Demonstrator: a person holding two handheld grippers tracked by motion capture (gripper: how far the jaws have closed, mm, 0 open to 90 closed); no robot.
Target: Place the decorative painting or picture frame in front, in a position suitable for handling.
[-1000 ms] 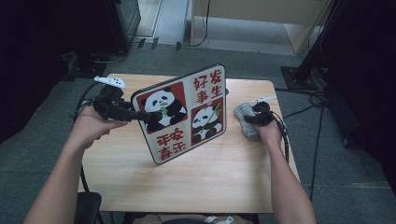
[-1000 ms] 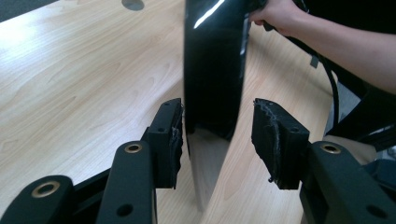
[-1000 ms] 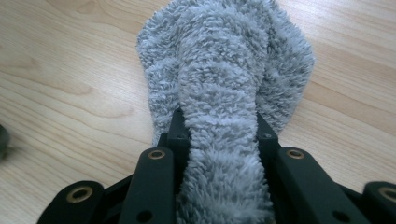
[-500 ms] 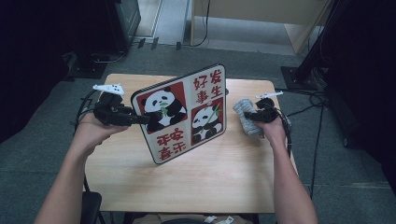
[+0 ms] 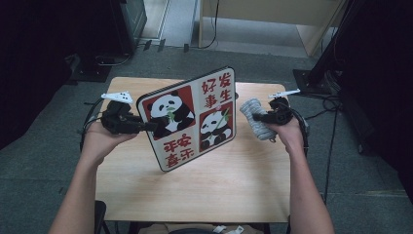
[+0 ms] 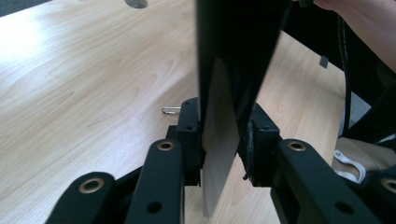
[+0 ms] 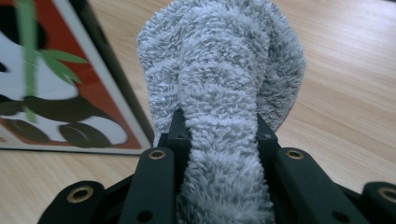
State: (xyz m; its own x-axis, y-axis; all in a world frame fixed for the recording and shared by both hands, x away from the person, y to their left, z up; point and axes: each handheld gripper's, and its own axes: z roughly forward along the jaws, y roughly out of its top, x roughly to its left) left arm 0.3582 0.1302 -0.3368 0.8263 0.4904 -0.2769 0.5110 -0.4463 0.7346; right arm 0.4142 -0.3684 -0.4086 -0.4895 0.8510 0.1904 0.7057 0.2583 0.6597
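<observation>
My left gripper (image 6: 219, 140) has just closed onto the square panda-print picture board (image 5: 192, 119), which stands tilted mid-worktop. My right gripper (image 7: 219, 135) clamps the grey fluffy towel (image 7: 224, 88). Wiping pressure could twist the board from its edge grip.

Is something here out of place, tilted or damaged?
Nothing looks damaged or spilled. The panda board stands tilted on the table, because the left hand-held gripper holds its edge; its jaws have just been closing on it. The right hand-held gripper is shut on a grey towel beside the board.
</observation>
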